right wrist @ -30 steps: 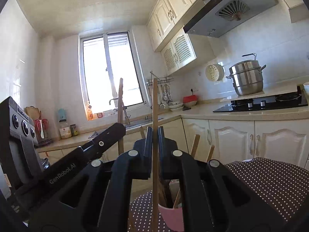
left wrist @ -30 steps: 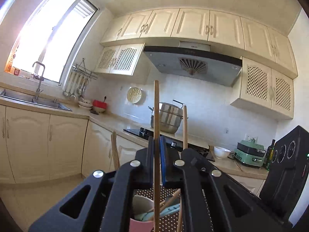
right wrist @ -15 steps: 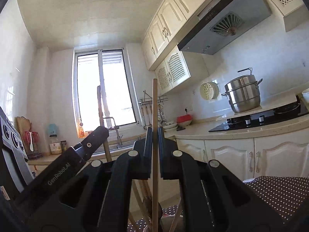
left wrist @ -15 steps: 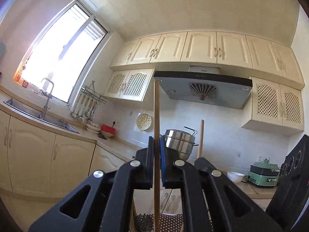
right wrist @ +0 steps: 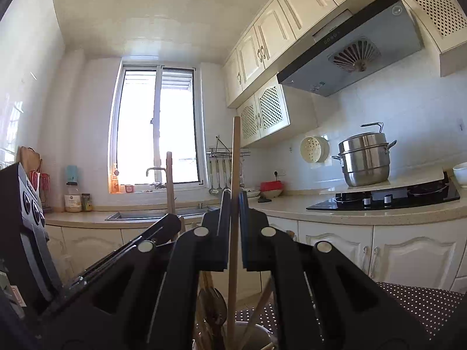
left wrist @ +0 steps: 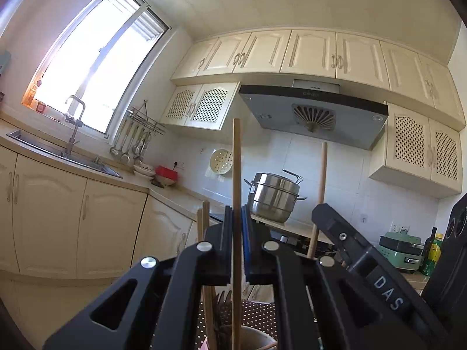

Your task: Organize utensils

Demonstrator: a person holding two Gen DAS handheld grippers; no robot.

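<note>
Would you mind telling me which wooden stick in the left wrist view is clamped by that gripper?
The tall centre stick, standing upright between the left hand-held gripper jaws; the others stand outside them.

Light source: daylight poured through the window [right wrist: 157, 128], blown out to white in both views.
Brightness: the kitchen was bright, and the cream cabinets [left wrist: 309, 54] were evenly lit.
Glare: highlights sat on the steel pot [right wrist: 364, 157] and the range hood [left wrist: 315, 113].
Shadows: the black gripper bodies in the foreground read as dark with little detail.
Distortion: fisheye bending curved the walls and counters, with dark vignetting at the corners.
Focus: the background was sharp; the nearest foreground was slightly soft.
</note>
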